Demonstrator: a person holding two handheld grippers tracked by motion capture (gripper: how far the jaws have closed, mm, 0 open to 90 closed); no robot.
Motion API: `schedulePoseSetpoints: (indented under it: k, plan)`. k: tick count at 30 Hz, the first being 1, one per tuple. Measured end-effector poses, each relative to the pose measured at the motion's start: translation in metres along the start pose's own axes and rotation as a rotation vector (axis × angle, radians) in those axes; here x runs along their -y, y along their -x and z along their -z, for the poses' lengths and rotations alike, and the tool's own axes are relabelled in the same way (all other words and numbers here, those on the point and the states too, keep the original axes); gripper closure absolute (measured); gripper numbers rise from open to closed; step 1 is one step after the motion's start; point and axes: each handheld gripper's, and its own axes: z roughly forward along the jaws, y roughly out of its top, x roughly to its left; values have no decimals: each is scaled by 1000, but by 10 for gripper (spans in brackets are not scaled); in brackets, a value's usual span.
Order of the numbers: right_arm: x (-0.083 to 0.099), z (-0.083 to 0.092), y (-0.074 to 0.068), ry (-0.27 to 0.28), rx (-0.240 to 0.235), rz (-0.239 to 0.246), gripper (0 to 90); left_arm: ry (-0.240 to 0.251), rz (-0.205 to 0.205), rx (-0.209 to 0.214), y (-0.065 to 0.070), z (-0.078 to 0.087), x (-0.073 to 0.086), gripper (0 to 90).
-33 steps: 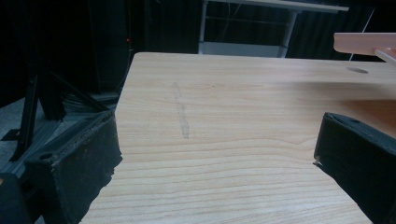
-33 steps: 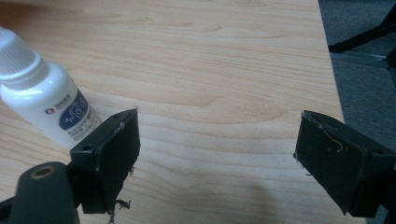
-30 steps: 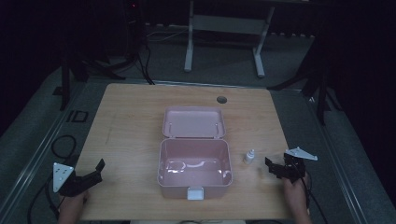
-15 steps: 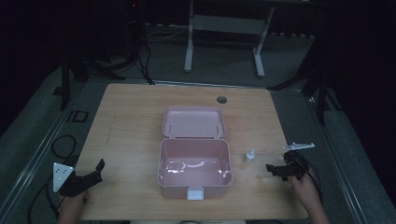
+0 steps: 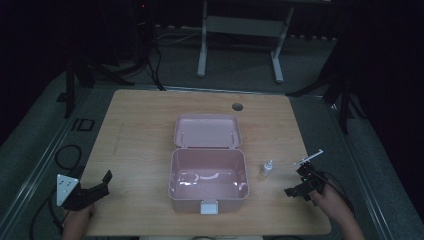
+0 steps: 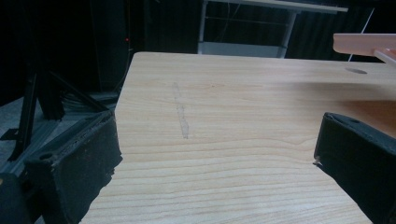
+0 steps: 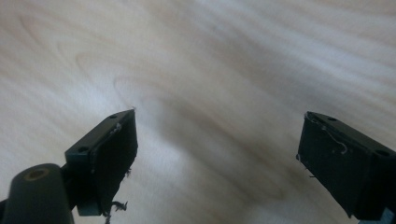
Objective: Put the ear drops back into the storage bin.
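1. The small bottle (image 5: 267, 168) is standing upright on the counter (image 5: 145, 130), just to the right of the open pink box (image 5: 208, 178).
2. The right claw (image 5: 299, 185) is hovering further right of the box, near the bottle, with its jaws spread apart and gripping nothing.
3. The left claw (image 5: 98, 186) is sitting well to the left of the box, its jaws also gaping apart, empty.
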Motion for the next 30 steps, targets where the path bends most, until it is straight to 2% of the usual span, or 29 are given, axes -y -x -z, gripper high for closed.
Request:
schedulePoseSetpoints:
  k: [11, 12, 13, 14, 15, 17, 23, 27, 30]
  plan:
    - [-4, -1, -5, -177, -23, 30, 119, 1, 2, 0, 0, 0, 0, 4]
    - [-4, -2, -6, -201, -22, 41, 120, 1, 2, 0, 0, 0, 0, 4]
    - [-5, -3, -9, -247, -18, 69, 137, 1, 3, 0, 0, 0, 0, 5]
    - [-5, -3, -9, -247, -18, 69, 137, 0, 3, 0, 0, 0, 0, 5]
    - [-6, -3, -12, -287, -22, 87, 137, -1, 3, 0, 0, 0, 0, 4]
    - [-6, -3, -12, -297, -20, 96, 137, 1, 2, 0, 0, 0, 0, 4]
    - [-6, -3, -16, -373, -53, 115, 137, 0, 4, 1, 0, 0, 0, 4]
    - [-6, -5, -16, -371, -56, 127, 136, 1, 3, 0, 0, 0, 0, 4]
    - [-7, -7, -15, -365, -63, 118, 133, 1, 3, 0, 0, 0, 0, 4]
